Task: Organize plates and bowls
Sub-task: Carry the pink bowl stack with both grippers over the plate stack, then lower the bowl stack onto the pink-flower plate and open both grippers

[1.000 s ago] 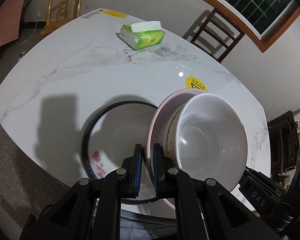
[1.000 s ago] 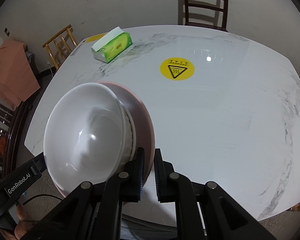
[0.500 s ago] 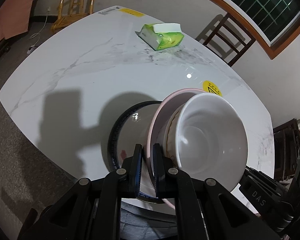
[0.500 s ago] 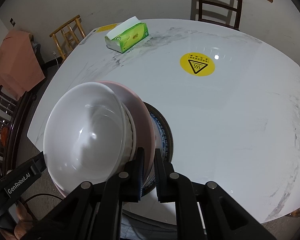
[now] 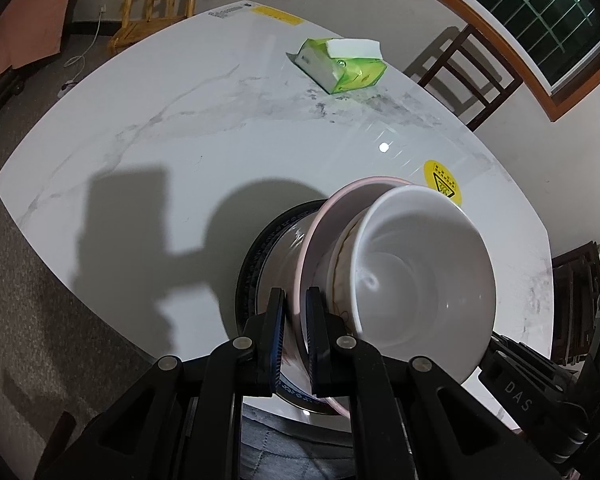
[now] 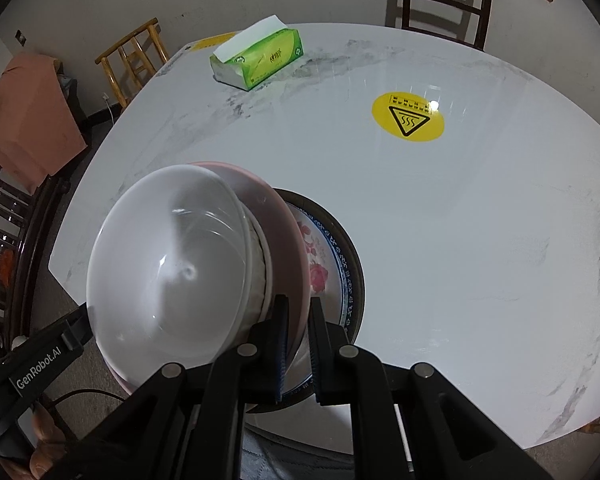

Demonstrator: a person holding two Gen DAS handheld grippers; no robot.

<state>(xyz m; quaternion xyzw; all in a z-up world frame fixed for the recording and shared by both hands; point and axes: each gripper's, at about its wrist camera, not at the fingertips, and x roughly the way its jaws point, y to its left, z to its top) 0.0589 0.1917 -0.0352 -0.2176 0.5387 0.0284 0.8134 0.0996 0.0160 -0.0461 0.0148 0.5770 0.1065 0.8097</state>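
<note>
Both grippers hold one stack above the table. My left gripper point(image 5: 295, 303) is shut on the rim of a pink plate point(image 5: 314, 240). My right gripper point(image 6: 299, 312) is shut on the opposite rim of the same pink plate point(image 6: 280, 220). On the plate sit a cream bowl point(image 5: 340, 248) and, nested in it, a white bowl point(image 5: 424, 276), also in the right wrist view point(image 6: 168, 264). Below the stack, near the table's front edge, lies a floral plate with a dark blue rim point(image 6: 332, 256), partly hidden; it also shows in the left wrist view point(image 5: 260, 248).
A green tissue box point(image 5: 340, 64) lies at the far side of the white marble table point(image 5: 160, 128). A round yellow heat sticker point(image 6: 408, 116) is on the tabletop. Wooden chairs point(image 6: 440, 0) stand around the table. The other gripper's body point(image 5: 540, 396) shows at lower right.
The held stack has risen and pulled back toward the table's front edge. The floral plate below has come into the right wrist view and more of the table shows.
</note>
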